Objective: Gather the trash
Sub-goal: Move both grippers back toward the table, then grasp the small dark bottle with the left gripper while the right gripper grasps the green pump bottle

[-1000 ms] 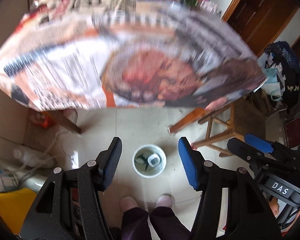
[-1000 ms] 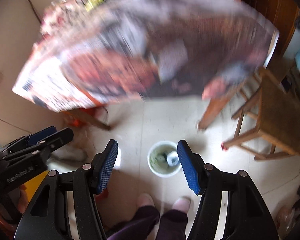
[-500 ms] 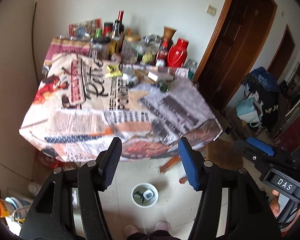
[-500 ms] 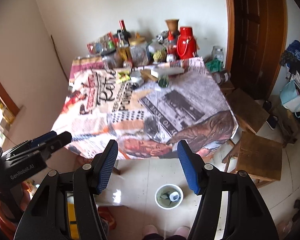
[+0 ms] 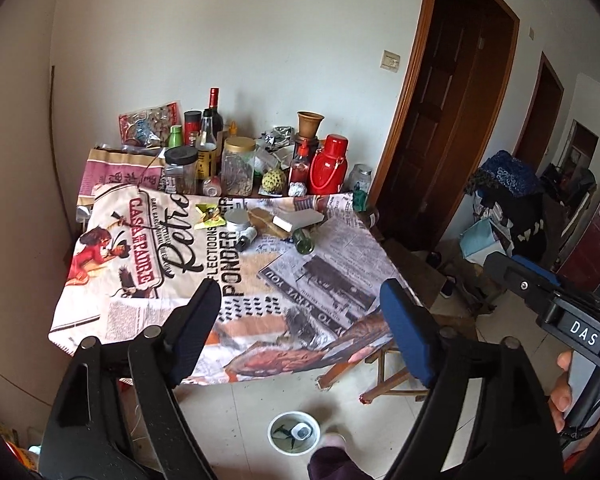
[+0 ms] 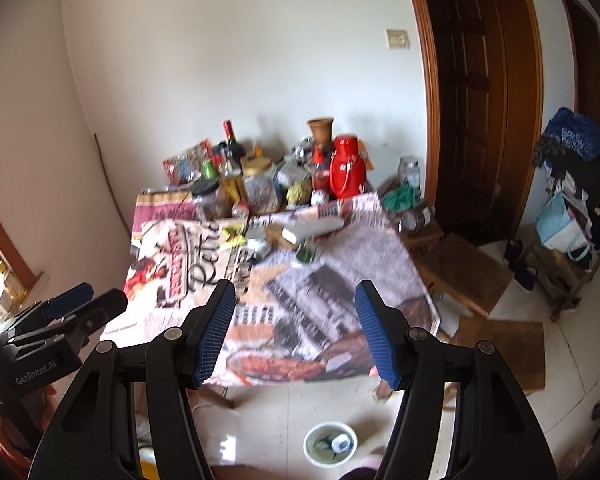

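Observation:
The table (image 5: 112, 320) wears a newspaper-print cloth. Near its middle lie a crumpled yellow-green wrapper (image 5: 209, 216), a small tin (image 5: 237, 221), a small bottle (image 5: 246, 238), a green bottle (image 5: 303, 242) and a white box (image 5: 298, 219). On the floor in front stands a white bucket (image 5: 294, 432) (image 6: 330, 444) with scraps in it. My left gripper (image 5: 300, 296) hangs above the table's near edge, its jaws opening with nothing between them. My right gripper (image 6: 296, 292) is beside it, jaws also opening and empty.
Bottles, jars and a red flask (image 5: 328, 166) crowd the table's back by the wall. Wooden stools (image 6: 464, 272) stand to the right, near a dark door (image 5: 448, 132) and piled bags (image 5: 504, 200). A person's foot (image 5: 332, 440) is beside the bucket.
Both grippers rose from low over the floor bucket to above table height and tipped up, so the table top came into view. Both pairs of jaws spread wider.

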A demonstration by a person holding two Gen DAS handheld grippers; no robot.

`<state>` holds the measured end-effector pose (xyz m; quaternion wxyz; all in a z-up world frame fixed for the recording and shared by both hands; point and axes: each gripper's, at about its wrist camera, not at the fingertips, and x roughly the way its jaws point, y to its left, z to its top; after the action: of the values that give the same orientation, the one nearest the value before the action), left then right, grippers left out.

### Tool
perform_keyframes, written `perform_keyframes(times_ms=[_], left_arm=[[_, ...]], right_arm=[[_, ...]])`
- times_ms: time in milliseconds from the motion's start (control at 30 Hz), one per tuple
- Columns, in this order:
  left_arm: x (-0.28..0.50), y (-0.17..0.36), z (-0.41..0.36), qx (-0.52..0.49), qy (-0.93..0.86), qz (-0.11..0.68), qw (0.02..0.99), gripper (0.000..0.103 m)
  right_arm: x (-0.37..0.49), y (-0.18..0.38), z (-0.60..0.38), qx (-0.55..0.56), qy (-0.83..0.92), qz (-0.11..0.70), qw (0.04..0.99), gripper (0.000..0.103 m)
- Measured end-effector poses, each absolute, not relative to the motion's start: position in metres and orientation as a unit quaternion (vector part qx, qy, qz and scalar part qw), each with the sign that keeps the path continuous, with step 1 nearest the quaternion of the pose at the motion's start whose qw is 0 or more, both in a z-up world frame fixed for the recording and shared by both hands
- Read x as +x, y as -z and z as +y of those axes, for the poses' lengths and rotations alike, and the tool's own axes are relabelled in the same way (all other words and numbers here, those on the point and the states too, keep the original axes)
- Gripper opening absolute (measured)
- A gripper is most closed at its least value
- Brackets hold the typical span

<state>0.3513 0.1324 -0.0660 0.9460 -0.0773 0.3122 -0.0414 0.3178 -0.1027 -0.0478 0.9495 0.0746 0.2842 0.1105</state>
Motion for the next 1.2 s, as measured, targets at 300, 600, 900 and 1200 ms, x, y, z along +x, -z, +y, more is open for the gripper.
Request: perform_keyframes(times_ms=[300, 600, 900, 1200], left_arm=[[0.421, 0.055, 0.110, -0.079, 0.011, 0.300, 0.951, 0.089], [0.493, 0.057, 0.093, -0.130, -0.033, 0.308, 0.942, 0.089], [0.541, 0.081, 0.098, -0.117, -0.067, 0.345, 0.929, 0.089], [0.600, 0.121, 0.155, -0.101, -0.052, 0.397, 0.911, 0.089]], right_arm=[[0.387, 0.034, -0.127, 0.051, -0.127, 0.263, 0.955, 0.085], [0.451, 0.031, -0.143, 0.007, -0.176, 0.271, 0.946, 0.085], [0.506, 0.056, -0.139, 0.002, -0.188, 0.318, 0.929, 0.085], [0.552, 0.087, -0.114, 0.017, -0.137, 0.370, 0.919, 0.085]])
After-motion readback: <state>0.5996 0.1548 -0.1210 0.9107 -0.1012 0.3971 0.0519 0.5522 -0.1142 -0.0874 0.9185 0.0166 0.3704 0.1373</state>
